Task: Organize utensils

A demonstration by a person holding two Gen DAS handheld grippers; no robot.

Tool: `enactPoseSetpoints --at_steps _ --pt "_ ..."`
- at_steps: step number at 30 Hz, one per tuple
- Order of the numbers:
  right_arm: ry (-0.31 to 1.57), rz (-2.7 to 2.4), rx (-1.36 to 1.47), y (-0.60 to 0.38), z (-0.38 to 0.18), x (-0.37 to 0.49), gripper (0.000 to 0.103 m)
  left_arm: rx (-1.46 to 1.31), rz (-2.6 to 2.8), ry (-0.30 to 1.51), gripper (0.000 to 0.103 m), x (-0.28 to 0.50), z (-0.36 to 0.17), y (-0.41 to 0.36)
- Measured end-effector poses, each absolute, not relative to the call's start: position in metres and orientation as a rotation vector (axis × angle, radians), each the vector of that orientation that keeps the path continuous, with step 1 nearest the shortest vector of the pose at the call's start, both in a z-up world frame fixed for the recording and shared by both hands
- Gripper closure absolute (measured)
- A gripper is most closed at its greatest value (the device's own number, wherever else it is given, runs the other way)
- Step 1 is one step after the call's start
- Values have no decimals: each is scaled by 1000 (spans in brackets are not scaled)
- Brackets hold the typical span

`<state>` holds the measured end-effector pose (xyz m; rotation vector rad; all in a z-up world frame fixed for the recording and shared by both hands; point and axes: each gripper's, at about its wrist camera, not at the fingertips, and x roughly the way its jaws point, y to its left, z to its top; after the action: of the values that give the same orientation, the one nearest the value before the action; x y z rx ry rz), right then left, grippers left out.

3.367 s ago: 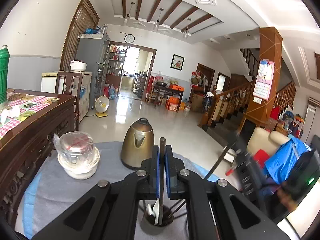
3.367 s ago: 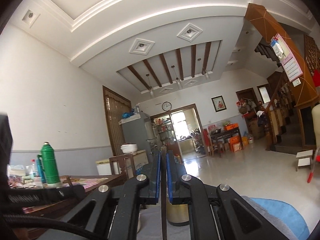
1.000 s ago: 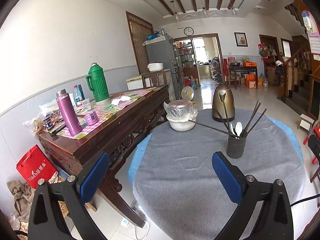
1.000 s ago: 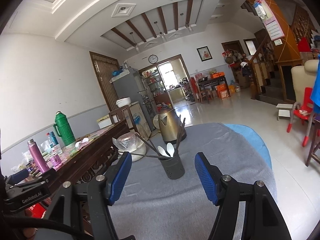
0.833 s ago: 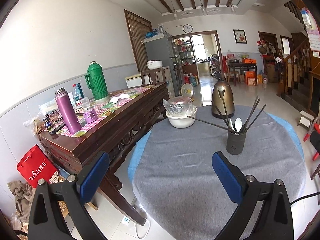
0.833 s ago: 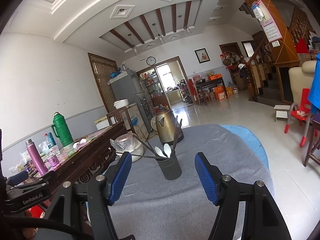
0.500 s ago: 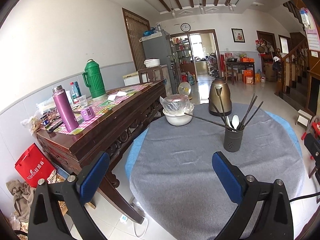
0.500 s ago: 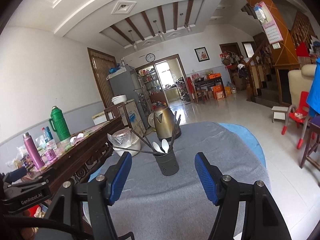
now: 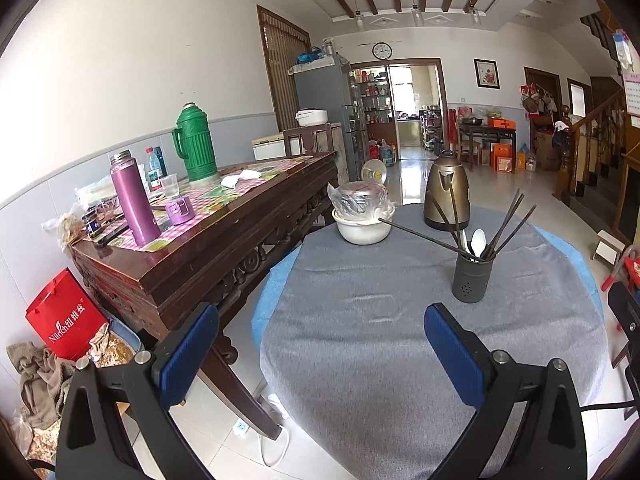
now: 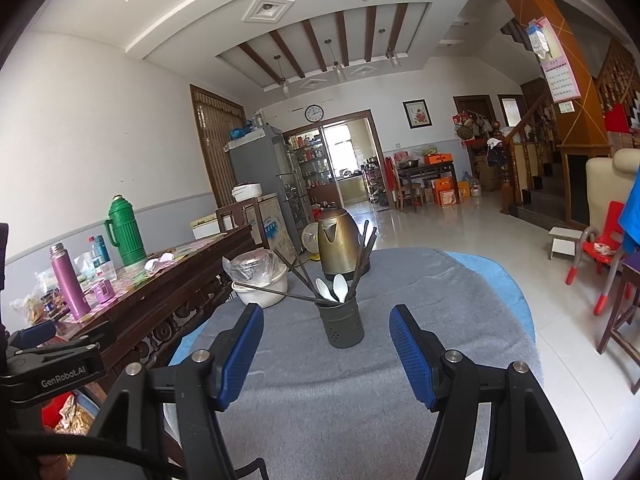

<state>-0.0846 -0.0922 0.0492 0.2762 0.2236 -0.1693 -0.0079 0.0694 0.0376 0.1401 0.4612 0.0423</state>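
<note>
The left gripper [image 9: 320,344] was held wide open with nothing between its blue pads [image 9: 188,350]. The right gripper [image 10: 326,354] was wide open too, and nothing was held in it. Both were kept above the near edge of the round table [image 9: 400,360], well apart from the things on it. A dark utensil holder [image 10: 340,324] was stood near the middle of the table, filled with white spoons [image 10: 340,286] and dark chopsticks [image 10: 362,258]. A gold kettle [image 10: 338,246] and a white bowl [image 10: 262,286] were seen by the far edge.
</note>
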Motion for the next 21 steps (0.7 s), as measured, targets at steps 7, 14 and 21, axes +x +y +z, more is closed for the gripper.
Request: enactPoseSetpoints --at_steps 7,14,21 --pt "217 -164 264 -91 50 -89 34 129 48 462 1 -9 36 72" --pt "218 -156 255 -89 51 -90 34 126 52 463 1 -9 34 75" --pt "217 -152 249 -87 52 -91 34 125 55 461 1 -9 32 76"
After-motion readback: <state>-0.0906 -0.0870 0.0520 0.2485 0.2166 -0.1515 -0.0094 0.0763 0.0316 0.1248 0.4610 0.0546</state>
